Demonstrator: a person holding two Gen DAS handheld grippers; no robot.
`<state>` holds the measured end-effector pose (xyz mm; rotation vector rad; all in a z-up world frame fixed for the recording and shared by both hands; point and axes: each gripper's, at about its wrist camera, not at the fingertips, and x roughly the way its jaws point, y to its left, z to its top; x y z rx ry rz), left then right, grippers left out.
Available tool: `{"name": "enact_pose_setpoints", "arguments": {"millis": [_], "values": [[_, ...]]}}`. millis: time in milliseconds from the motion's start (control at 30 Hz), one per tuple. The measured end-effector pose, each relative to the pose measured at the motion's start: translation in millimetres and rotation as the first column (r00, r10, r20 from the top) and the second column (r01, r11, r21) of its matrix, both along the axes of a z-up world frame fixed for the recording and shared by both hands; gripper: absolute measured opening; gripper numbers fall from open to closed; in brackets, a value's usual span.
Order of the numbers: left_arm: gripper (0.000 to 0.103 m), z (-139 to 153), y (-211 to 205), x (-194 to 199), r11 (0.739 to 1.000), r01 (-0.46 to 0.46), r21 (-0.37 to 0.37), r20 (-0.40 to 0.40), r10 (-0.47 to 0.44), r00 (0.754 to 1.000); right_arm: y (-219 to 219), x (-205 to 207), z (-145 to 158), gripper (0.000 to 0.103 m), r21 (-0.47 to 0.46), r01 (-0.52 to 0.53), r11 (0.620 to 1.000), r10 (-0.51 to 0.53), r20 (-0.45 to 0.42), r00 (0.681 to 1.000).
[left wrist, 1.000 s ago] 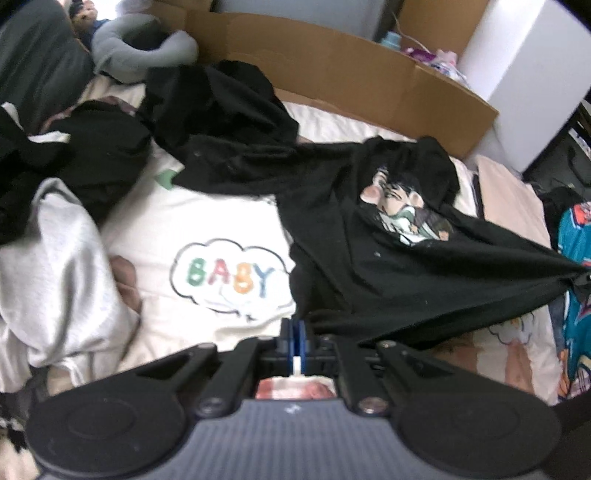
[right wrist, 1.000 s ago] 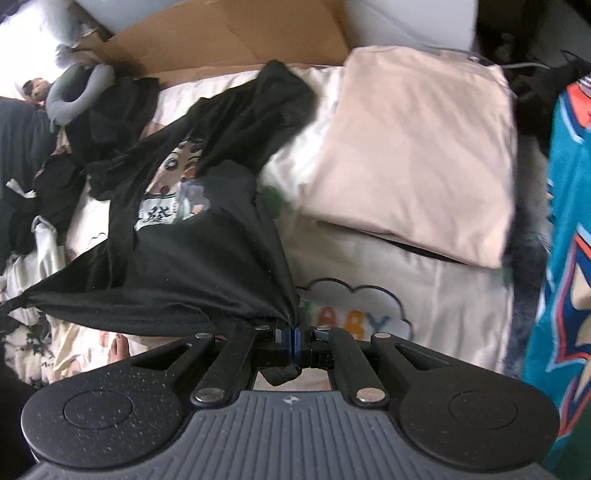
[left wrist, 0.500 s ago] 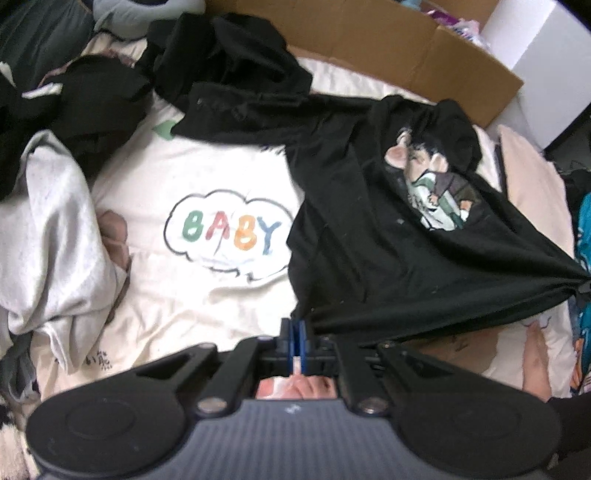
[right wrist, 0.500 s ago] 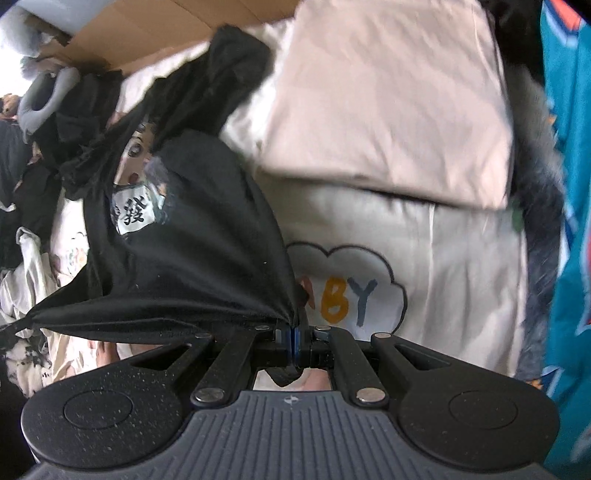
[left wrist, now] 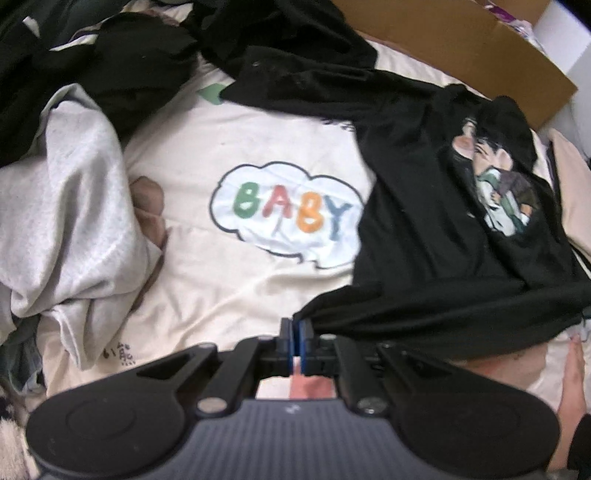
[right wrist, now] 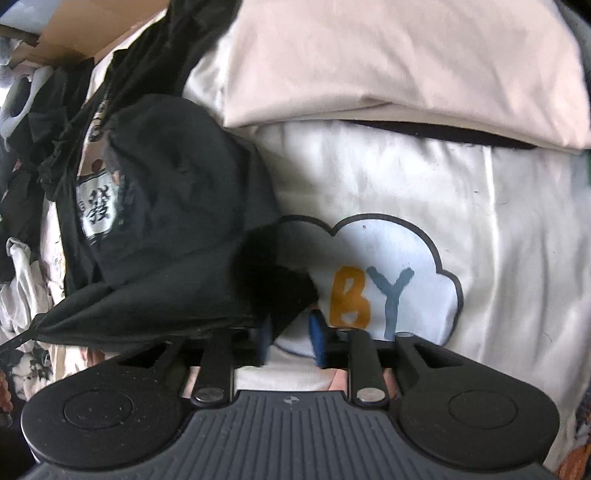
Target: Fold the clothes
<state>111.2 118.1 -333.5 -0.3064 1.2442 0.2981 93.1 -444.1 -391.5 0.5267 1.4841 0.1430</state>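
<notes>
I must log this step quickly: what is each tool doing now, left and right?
Left tool: closed, holding the hem of the black T-shirt.
Right tool: open, with the shirt's edge lying loose between its fingers.

A bed is covered by a cream sheet [left wrist: 229, 280] printed with a pale blue cloud [left wrist: 284, 218] that carries the coloured letters "BABY". A brown cardboard panel [left wrist: 461, 40] is stood along the bed's far edge toward 1 o'clock in the left wrist view, with a white surface [left wrist: 561, 33] seen just beyond it. Soft, even light is cast over the bedding.
</notes>
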Motion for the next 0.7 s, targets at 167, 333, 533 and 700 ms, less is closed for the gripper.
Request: {"name": "enact_pose_setpoints", "arguments": {"millis": [167, 333, 533, 700], "values": [[0.003, -5.9, 15.0, 3.0, 1.000, -0.010, 0.013, 0.006, 0.010, 1.000, -9.7, 2.4, -1.4, 0.040, 0.031, 0.024, 0.999, -0.026, 0.040, 0.999], [0.003, -6.0, 29.5, 13.0, 0.999, -0.011, 0.042, 0.026, 0.010, 1.000, -10.1, -5.8, 10.5, 0.040, 0.010, -0.029, 1.000, 0.028, 0.101, 0.994], [0.003, -6.0, 40.3, 23.8, 0.997, 0.002, 0.071, 0.033, -0.004, 0.999, 16.3, -13.6, 26.7, 0.048, -0.080, -0.209, 0.975, 0.221, 0.189, 0.957], [0.003, -8.8, 39.9, 23.3, 0.997, 0.008, 0.074, 0.026, -0.010, 1.000, 38.5, -15.0, 26.8, 0.062, -0.138, -0.317, 0.938, 0.342, 0.240, 0.909]]}}
